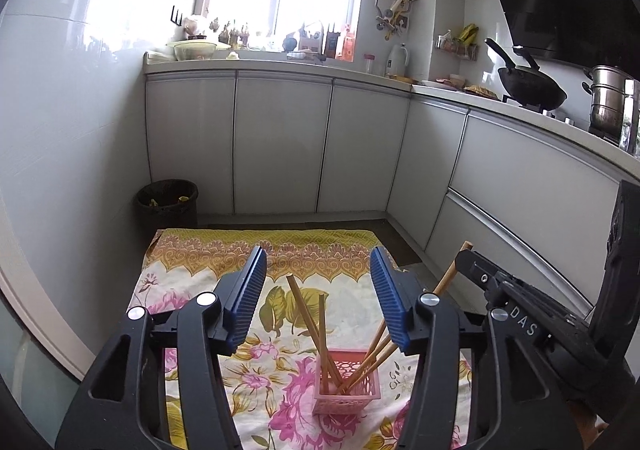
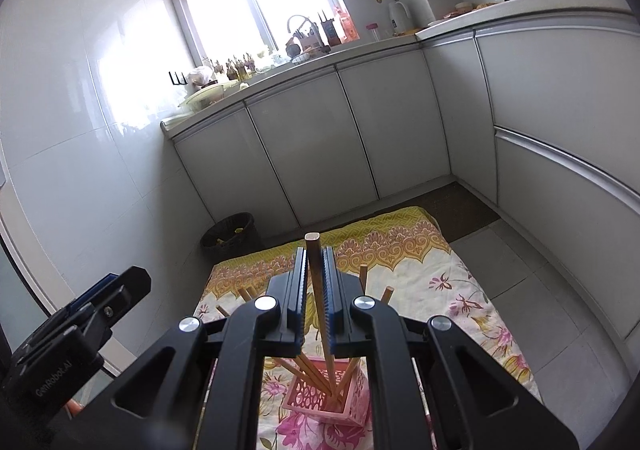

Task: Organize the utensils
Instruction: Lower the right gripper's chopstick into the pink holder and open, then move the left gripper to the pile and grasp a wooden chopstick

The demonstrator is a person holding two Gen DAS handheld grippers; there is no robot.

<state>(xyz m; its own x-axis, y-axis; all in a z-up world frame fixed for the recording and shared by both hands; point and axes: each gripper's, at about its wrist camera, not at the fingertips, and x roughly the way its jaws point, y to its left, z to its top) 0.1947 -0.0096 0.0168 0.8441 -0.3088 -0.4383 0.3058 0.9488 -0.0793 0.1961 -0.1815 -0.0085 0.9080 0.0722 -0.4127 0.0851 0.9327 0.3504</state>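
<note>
A: Right gripper (image 2: 316, 290)?
B: Clamped on one chopstick (image 2: 314, 262), upright, tip down in the pink basket (image 2: 352, 406), so it drops in with the others.
A: Left gripper (image 1: 318, 290)?
B: Roughly half open, empty, above the basket.
A: Surface?
B: Floral cloth (image 1: 192, 290) on the kitchen floor, cabinets (image 1: 280, 146) behind, bin (image 1: 168, 202) in the corner.

Pink lattice basket (image 1: 347, 386), floral cloth (image 1: 200, 282)

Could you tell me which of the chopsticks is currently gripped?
The upright chopstick clamped in the right gripper; the others lean loose in the pink basket.
</note>
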